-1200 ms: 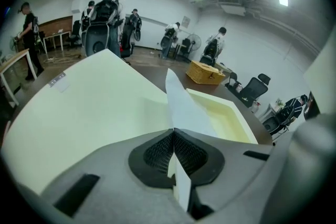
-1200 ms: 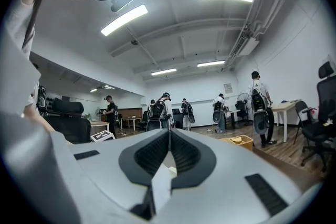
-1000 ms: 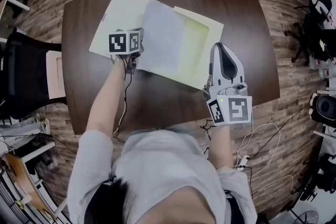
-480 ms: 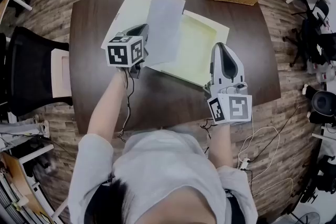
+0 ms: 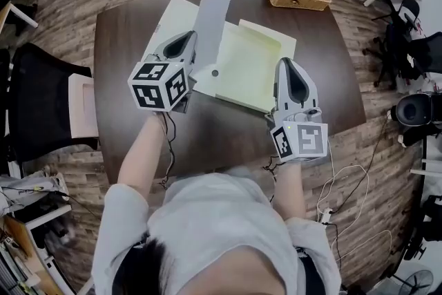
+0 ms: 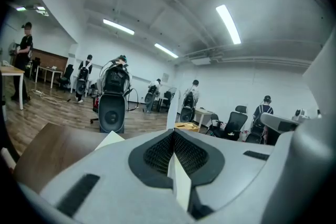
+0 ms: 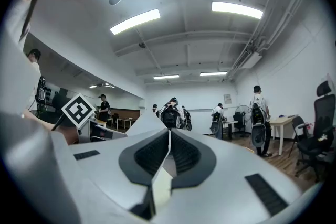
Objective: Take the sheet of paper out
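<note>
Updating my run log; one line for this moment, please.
left gripper shut on sheet of paper | right gripper shut on folder | folder lies on table

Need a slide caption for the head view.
Left gripper holds a white sheet raised over the yellow folder; right gripper clamps the folder's edge on the table.

The right hand-held gripper (image 7: 169,136) has its jaws pressed together on the thin edge of a pale yellow folder (image 7: 161,186), which runs down between the dark pads. Beyond them a black-and-white marker cube (image 7: 79,110) shows at left. People (image 7: 258,113) stand across a bright room under long ceiling lights (image 7: 135,21).
</note>
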`<state>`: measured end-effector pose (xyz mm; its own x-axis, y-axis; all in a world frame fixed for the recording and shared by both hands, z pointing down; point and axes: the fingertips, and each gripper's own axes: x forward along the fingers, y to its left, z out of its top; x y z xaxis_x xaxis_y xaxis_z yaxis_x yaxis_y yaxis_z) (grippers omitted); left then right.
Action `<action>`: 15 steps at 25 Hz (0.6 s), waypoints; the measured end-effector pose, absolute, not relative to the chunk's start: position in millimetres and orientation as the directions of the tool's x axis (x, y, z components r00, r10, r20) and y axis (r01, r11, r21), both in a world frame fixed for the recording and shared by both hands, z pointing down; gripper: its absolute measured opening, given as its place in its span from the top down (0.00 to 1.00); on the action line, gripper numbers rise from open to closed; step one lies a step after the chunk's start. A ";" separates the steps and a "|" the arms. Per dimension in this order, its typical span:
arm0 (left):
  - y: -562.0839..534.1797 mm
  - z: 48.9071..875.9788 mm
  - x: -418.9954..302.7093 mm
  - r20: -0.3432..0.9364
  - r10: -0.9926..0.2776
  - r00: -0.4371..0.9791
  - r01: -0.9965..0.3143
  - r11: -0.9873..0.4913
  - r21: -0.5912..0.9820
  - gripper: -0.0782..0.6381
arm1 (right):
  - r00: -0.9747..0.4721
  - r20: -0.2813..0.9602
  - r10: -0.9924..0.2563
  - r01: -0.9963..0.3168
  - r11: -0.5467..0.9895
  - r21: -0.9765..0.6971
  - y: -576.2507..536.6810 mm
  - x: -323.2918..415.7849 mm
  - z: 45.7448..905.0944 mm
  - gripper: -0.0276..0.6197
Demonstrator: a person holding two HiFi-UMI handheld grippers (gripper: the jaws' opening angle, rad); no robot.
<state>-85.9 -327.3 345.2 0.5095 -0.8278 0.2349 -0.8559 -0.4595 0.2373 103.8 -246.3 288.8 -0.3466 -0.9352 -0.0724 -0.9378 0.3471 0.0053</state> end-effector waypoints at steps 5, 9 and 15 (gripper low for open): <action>-307.5 311.3 -91.7 0.142 -0.842 0.521 -0.844 -0.484 0.231 0.88 | -0.333 -0.078 -0.940 -0.943 0.331 0.038 -232.6 97.0 279.5 0.93; -288.3 286.6 -95.9 0.073 -0.847 0.527 -0.838 -0.503 0.210 0.88 | -0.315 -0.089 -0.945 -0.949 0.312 0.046 -218.7 93.7 272.6 0.93; -258.2 257.3 -102.7 -0.015 -0.848 0.529 -0.831 -0.522 0.195 0.88 | -0.293 -0.109 -0.950 -0.955 0.286 0.077 -194.5 90.9 262.4 0.93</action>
<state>-102.7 -258.2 257.3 0.5291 -0.8484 -0.0153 -0.8306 -0.5216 0.1952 90.9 -194.5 262.4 -0.2935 -0.9497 -0.1092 -0.9551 0.2863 0.0767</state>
